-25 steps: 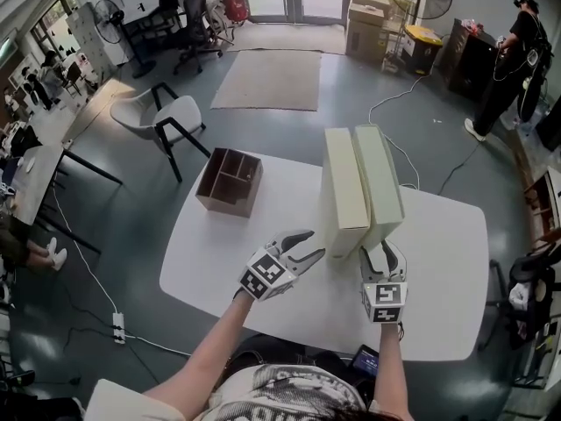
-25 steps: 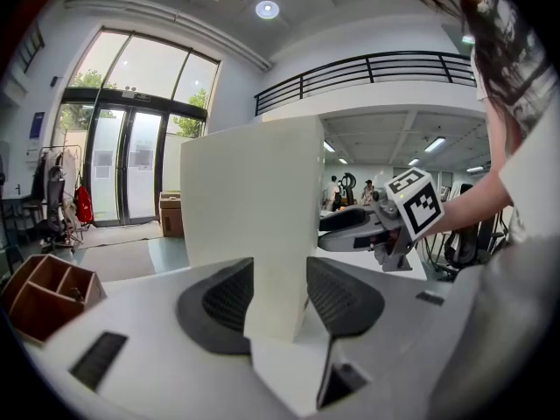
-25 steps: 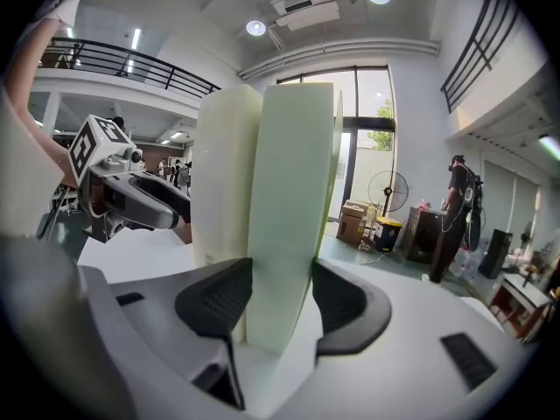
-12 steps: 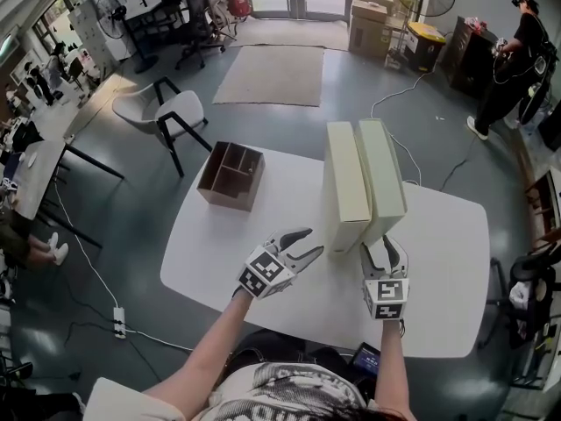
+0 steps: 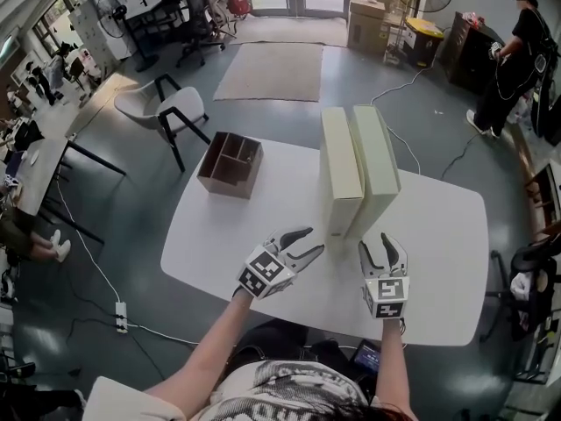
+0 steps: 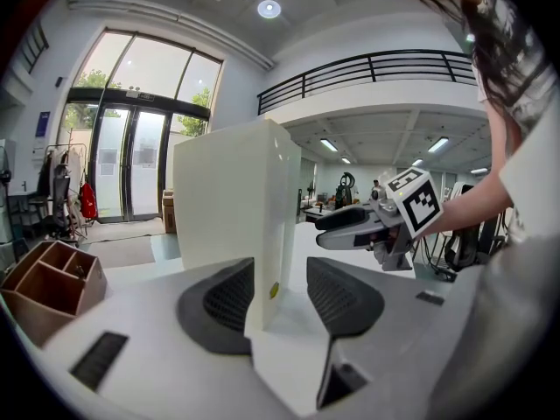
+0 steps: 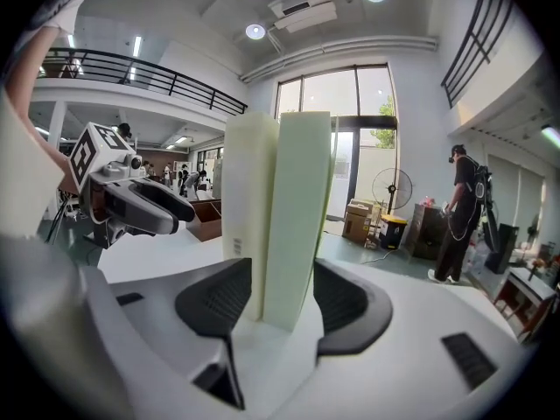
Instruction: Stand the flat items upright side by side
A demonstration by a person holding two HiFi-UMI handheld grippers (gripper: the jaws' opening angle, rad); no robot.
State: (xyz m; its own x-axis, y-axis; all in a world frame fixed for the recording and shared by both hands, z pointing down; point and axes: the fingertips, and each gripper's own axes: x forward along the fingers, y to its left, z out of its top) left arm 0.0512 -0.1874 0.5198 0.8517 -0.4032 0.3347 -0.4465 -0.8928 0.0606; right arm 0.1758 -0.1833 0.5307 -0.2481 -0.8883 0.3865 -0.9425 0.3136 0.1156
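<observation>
Two flat cream boxes stand upright side by side on the white table (image 5: 219, 244), the left box (image 5: 340, 174) touching the right box (image 5: 375, 169). My left gripper (image 5: 307, 242) is open, a short way in front of the left box, with nothing between its fingers. My right gripper (image 5: 383, 244) is open just short of the right box's base. The left gripper view looks at the left box (image 6: 232, 208), with the right gripper (image 6: 367, 221) beside it. The right gripper view shows both boxes, left (image 7: 248, 208) and right (image 7: 302, 208), beyond the open jaws, apart from them.
A brown wooden organiser (image 5: 230, 165) with compartments sits at the table's far left corner. A white chair (image 5: 166, 112) stands on the floor beyond it. A person (image 5: 513, 55) stands at the far right near cartons (image 5: 368, 24) and a fan.
Both grippers have drawn back a little toward me, away from the boxes' bases. The two boxes stay upright and together.
</observation>
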